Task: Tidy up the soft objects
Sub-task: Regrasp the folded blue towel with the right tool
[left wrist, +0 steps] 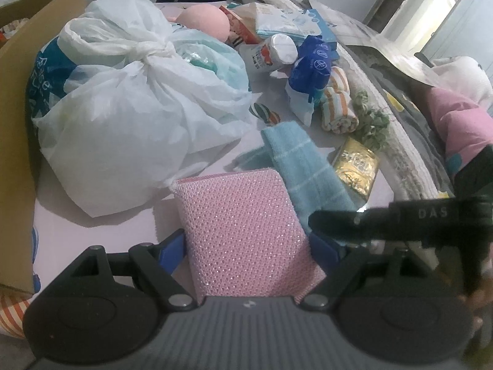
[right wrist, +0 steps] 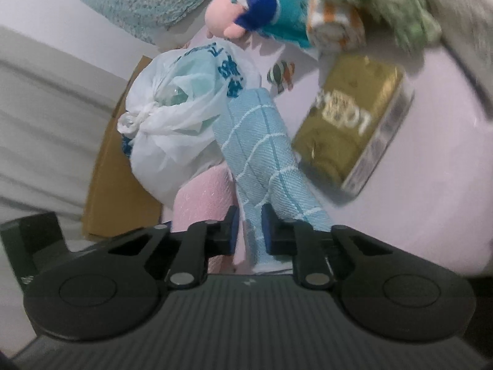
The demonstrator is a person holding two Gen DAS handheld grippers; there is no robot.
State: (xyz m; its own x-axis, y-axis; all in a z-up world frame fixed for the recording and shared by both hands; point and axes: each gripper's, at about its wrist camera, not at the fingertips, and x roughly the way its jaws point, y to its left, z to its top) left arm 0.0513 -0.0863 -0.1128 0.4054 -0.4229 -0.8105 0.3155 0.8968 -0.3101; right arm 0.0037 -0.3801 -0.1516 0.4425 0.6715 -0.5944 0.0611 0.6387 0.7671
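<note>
Biggest thing out there is the knotted white plastic bag (left wrist: pixel 123 108), sitting ahead and to the left of the left gripper's (left wrist: pixel 246 243) jaws on the pale lilac surface (left wrist: pixel 92 231), with a cardboard box (left wrist: pixel 18 117) wall hard against its far left side. Right between those left jaws sits the pink mesh sponge (left wrist: pixel 243 231), blue pads pressed in on both its sides, so the jaws are closed around it at roughly sponge width. Just ahead and right of them lies the light blue checked cloth (left wrist: pixel 302 169), running diagonally, and the right gripper (right wrist: pixel 249 231) has it: jaws drawn nearly together, pinching the near end of the cloth, which stretches away forward from them. From the right wrist view the pink sponge shows just left of those jaws, touching the cloth. Right of the cloth, ahead of the right jaws, sits a gold foil packet (left wrist: pixel 356 168). Further ahead lie the rolled orange-striped towels (left wrist: pixel 337 104), a sprig of green leaves (left wrist: pixel 371 120), a crumpled blue wrapper (left wrist: pixel 311 67), and a pink plush ball (left wrist: pixel 203 21) at the far end.
</note>
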